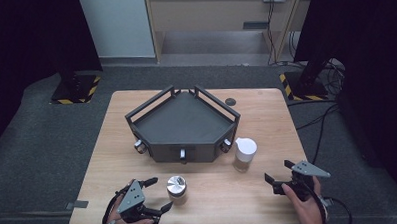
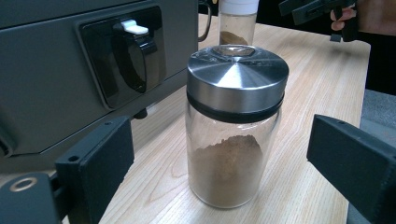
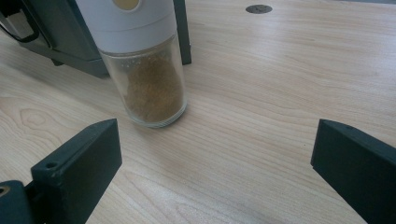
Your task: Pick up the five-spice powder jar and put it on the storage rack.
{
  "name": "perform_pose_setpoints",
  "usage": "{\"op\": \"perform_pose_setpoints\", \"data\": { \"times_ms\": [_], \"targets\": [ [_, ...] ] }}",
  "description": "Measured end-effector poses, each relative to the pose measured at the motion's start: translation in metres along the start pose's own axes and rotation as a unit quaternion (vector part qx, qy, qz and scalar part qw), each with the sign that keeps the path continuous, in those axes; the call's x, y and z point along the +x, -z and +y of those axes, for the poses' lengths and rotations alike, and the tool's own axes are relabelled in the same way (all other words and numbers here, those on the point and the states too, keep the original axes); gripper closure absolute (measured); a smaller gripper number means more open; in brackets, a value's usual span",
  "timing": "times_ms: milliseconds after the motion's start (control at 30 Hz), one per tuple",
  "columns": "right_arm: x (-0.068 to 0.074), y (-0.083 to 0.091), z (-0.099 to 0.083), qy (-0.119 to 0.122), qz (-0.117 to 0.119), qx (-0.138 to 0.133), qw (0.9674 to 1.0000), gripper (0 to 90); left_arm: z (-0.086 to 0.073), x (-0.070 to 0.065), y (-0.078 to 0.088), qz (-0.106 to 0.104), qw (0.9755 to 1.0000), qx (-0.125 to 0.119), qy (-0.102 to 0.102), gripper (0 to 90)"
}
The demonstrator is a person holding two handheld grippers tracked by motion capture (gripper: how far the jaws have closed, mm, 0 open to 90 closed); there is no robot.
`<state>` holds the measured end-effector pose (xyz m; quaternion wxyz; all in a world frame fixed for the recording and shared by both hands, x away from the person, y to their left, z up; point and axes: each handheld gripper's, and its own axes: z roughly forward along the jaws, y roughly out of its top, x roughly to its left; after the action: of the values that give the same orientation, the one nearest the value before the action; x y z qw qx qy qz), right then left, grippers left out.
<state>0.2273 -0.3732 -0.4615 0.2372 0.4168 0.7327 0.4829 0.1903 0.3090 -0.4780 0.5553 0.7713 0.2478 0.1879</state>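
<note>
**Two open claws, two spice jars on the desk**

I look down on the wooden desk [image 1: 266, 114], where a dark grey five-sided tray [image 1: 184, 123] with railed walls stands at the centre, small knobs and a white latch along its front faces. Just off the tray's front right corner I see a glass jar with a white cap [image 1: 245, 154], upright on the desk, brown powder in its lower part. Nearer to me, in front of the tray's front face, stands the steel-lidded jar [image 1: 176, 189], also upright and partly filled with brown powder; a black ring runs under its lid.

My left claw [image 1: 157, 196] sits at the desk's near edge with the steel-lidded jar just beyond its tips; in the left gripper view its jaws stand wide, one on each side of the jar, and neither pad touches the glass. My right claw [image 1: 277, 171] rests near the desk's right front corner, jaws spread wide with bare desk between them, pointing toward the white-capped jar, which stands apart from it.
</note>
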Motion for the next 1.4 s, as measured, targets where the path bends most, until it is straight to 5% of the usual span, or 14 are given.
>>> {"op": "perform_pose_setpoints", "data": {
  "times_ms": [833,1400],
  "targets": [
    [0.001,-0.004,-0.001,0.002,0.004,0.011,0.9999,2.3,0.004,-0.003,-0.019,-0.003,0.9998,0.011,-0.014,6.4],
    [0.004,-0.006,0.003,0.024,0.004,0.027,0.9993,2.4,0.006,-0.004,-0.023,-0.006,0.9996,0.017,-0.023,6.4]
  ]
}}
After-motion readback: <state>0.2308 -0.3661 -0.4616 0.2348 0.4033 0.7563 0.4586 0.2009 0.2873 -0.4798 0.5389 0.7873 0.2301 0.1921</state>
